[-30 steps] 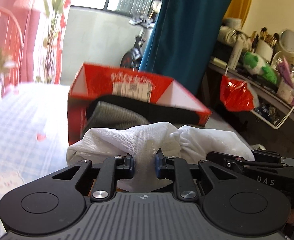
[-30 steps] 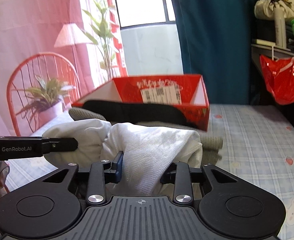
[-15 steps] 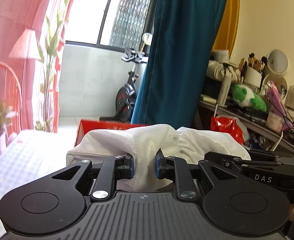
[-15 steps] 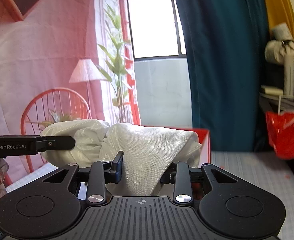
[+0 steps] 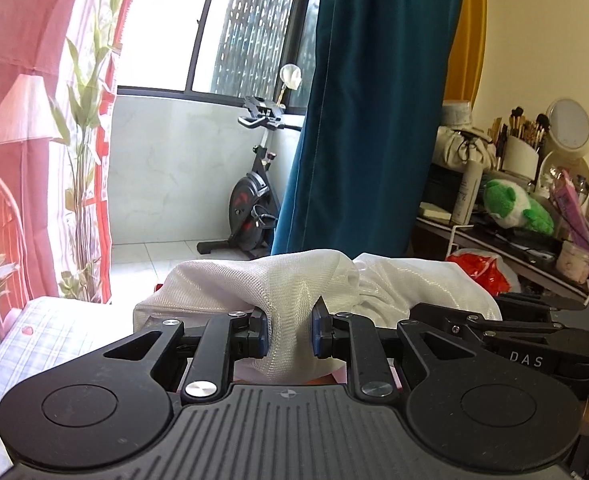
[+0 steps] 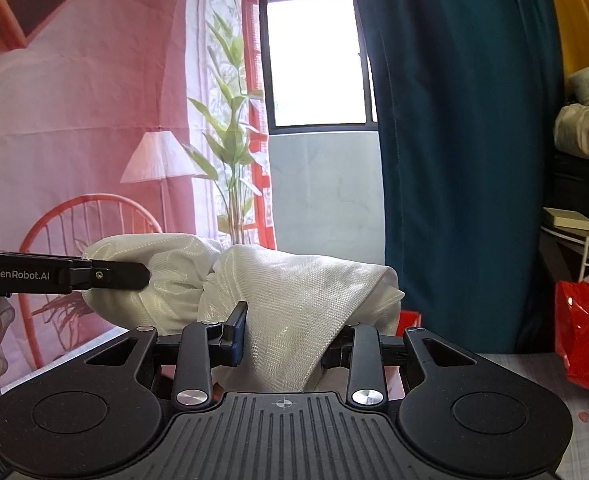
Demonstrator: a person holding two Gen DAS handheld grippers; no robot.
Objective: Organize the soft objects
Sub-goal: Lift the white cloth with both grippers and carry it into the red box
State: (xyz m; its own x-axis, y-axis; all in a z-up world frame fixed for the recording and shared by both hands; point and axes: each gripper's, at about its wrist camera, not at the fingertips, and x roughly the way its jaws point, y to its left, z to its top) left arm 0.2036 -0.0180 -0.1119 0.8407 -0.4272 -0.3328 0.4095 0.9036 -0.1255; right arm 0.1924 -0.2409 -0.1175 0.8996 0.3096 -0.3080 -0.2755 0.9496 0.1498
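Note:
A bunched white mesh cloth (image 5: 294, 280) is held up in the air between both grippers. My left gripper (image 5: 288, 334) is shut on a fold of its left part. My right gripper (image 6: 284, 340) is shut on its right part (image 6: 294, 300). In the right wrist view the left gripper's finger (image 6: 110, 276) reaches in from the left and pinches the cloth. In the left wrist view the right gripper's body (image 5: 514, 340) lies at the right. The red box (image 6: 408, 318) is almost wholly hidden behind the cloth.
A bed with a checked sheet (image 5: 34, 340) lies below. A teal curtain (image 5: 366, 120) hangs ahead. A cluttered shelf with a green plush (image 5: 514, 208) and a red bag (image 6: 582, 328) stands to the right. An exercise bike (image 5: 250, 208) stands by the window.
Both grippers have risen with the white cloth between them. The red box with the dark garment has dropped out of sight beneath the cloth.

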